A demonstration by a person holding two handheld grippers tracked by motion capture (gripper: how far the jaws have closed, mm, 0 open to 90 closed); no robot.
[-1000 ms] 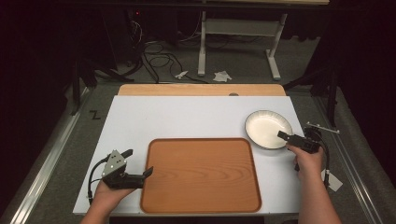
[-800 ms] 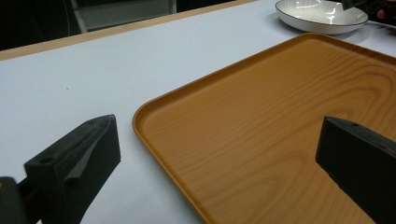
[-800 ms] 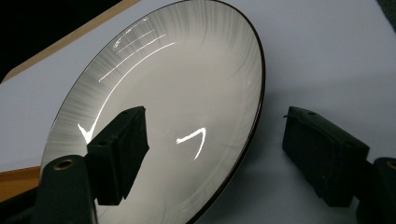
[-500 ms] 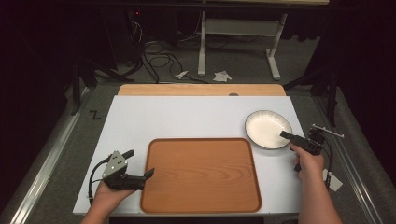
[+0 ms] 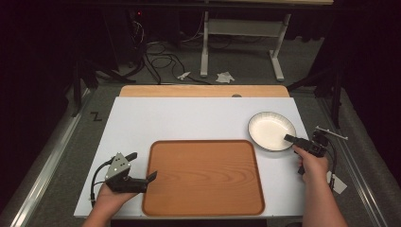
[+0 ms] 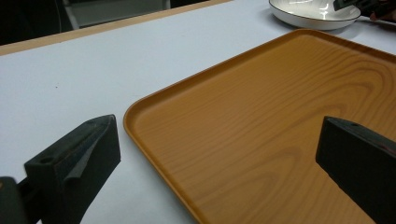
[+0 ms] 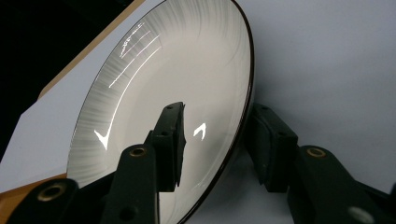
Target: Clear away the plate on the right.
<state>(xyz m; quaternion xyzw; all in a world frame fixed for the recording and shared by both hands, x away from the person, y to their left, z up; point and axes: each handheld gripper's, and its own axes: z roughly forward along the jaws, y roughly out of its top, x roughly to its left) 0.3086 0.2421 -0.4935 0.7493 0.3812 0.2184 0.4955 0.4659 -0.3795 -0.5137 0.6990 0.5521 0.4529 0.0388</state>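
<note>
**Right gripper straddles the plate's rim; left gripper waits at the tray**

High view: a white plate [image 5: 271, 130] with a dark rim sits on the white table [image 5: 189, 118], near its right edge and just beyond the far right corner of a wooden tray [image 5: 204, 176]; the right gripper [image 5: 289, 138] reaches in from the right, its tip over the near right part of the plate's rim; the left gripper [image 5: 150, 177] lies low by the tray's left edge, jaw tip at the rim.

Left gripper view: the two black jaws stand wide apart, one over bare table, the other over the tray [image 6: 261, 130], with the tray's near corner between them and nothing pinched; the plate [image 6: 314, 13] shows far off, past the tray's far edge.

Right gripper view: the jaws are spread on either side of the plate's [image 7: 159, 88] rim, one over the white inside, one outside over the table [image 7: 327, 60]; a gap shows at the outer jaw, so the rim is not pinched.
</note>
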